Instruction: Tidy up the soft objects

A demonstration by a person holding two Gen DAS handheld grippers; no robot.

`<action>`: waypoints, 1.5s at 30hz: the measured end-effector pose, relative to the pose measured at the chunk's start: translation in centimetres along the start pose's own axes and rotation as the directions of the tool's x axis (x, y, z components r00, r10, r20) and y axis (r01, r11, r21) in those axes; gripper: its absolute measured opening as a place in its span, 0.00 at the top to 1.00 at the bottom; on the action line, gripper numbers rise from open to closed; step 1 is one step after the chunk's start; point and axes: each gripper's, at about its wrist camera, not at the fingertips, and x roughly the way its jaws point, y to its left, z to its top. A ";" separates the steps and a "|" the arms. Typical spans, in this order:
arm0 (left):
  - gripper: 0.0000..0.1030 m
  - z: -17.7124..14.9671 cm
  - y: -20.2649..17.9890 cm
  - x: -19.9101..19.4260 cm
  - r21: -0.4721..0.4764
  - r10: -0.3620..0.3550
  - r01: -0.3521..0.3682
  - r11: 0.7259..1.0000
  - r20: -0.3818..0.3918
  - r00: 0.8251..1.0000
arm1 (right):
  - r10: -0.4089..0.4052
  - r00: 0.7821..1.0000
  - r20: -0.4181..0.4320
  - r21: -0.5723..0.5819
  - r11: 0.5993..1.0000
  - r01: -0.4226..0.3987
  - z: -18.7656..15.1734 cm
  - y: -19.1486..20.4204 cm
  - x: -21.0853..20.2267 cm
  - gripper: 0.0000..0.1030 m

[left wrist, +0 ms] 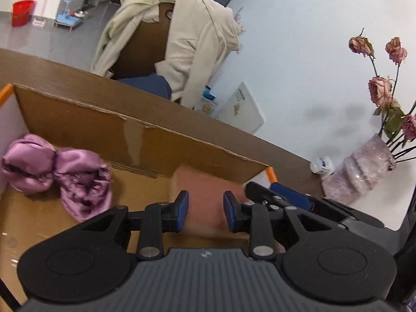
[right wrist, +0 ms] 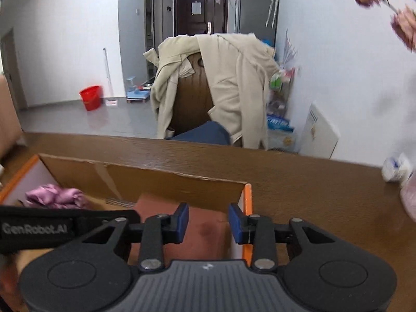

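A cardboard box (left wrist: 145,140) stands open on the brown desk (left wrist: 78,75), with orange edging at its corners. Two soft things lie inside it. At the left end, against the far wall, sits a crumpled purple satin cloth (left wrist: 59,174), bunched into loose folds. At the right end lies a folded reddish-pink cloth (left wrist: 205,195), flat on the box floor and reaching close to the right wall.

The left hand-held gripper (left wrist: 206,208) hangs over the pink cloth with its blue pads apart; the cloth shows in the gap below them, but the pads press on nothing. In the right wrist view the right hand-held gripper (right wrist: 208,222) is just beside it, above the same pink cloth (right wrist: 205,223) near the box's right wall, its pads also apart and clamped on nothing. The purple cloth (right wrist: 56,195) shows at the far left of that view, partly hidden behind the other gripper's black body.

On the desk to the right of the box stands a pale pink vase (left wrist: 364,166) holding dried roses (left wrist: 382,91), with a small white bottle (left wrist: 321,167) just beside it. Beyond the desk a wooden chair (right wrist: 192,104) carries a beige coat (right wrist: 234,78) draped over its back, and a red bucket (right wrist: 90,97) stands on the floor far behind.
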 end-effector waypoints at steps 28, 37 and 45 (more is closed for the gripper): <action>0.12 -23.0 -1.1 -36.2 0.400 0.060 -0.242 0.884 0.415 0.908 | 0.212 0.851 0.481 -0.127 0.977 -0.172 -18.2 1.7 -38.0 0.12; 0.07 -31.5 3.5 -38.7 0.320 0.115 -0.269 0.908 0.428 0.897 | 0.281 0.874 0.396 -0.061 0.958 -0.280 -30.1 6.0 -38.7 0.09; 0.07 -31.6 4.4 -36.0 0.317 0.101 -0.222 0.922 0.357 0.929 | 0.228 0.918 0.325 -0.009 0.971 -0.238 -32.1 6.4 -37.2 0.09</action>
